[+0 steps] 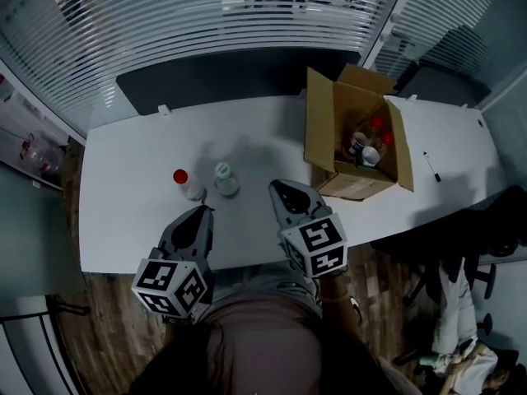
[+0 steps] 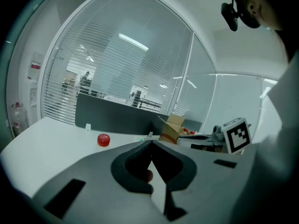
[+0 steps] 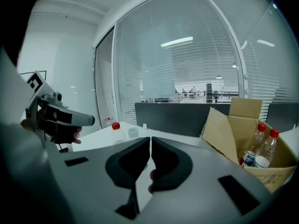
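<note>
Red-cap bottle point(image 1: 183, 181): judged light, thin clear plastic, slick, squashy; best pinched at neck under cap. Stands upright on table point(image 1: 123, 196), just ahead of left gripper point(image 1: 205, 211); pale-cap bottle point(image 1: 225, 178) close on its right. Left gripper pressed together, empty. Right gripper point(image 1: 278, 186) same, closed on nothing. Box point(image 1: 329, 138) ahead-right, more bottles inside.

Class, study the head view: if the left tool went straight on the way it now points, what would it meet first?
Probably the pale-capped clear bottle, just ahead of the left tool. The red-capped bottle stands slightly left of that line. Height above the table is unclear.
</note>
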Available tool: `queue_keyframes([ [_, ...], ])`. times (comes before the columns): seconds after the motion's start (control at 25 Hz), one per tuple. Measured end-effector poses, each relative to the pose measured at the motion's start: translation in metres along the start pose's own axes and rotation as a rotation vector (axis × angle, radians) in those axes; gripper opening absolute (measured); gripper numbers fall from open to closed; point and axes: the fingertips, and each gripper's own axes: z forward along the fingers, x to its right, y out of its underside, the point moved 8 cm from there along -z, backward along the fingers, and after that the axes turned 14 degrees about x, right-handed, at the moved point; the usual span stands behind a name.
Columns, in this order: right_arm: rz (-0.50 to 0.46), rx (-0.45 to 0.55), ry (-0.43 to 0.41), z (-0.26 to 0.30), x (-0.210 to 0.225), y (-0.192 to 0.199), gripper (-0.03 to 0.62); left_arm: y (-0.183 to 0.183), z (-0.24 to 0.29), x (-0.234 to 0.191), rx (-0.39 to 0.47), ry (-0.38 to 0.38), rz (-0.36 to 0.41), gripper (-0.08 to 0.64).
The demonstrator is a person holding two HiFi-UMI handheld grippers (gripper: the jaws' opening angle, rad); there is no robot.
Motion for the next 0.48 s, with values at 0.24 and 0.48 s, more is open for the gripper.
queue_keyframes([
  [0.24,-0.008,0.013,-0.029,-0.005,0.010,-0.005,0.032,0.004,0.005,0.013,0.005,-0.027,0.003,0.008],
  [0.48,-0.010,0.012,-0.056,-0.010,0.015,-0.007,0.032,0.005,0.009,0.022,0.012,-0.038,-0.003,0.008],
])
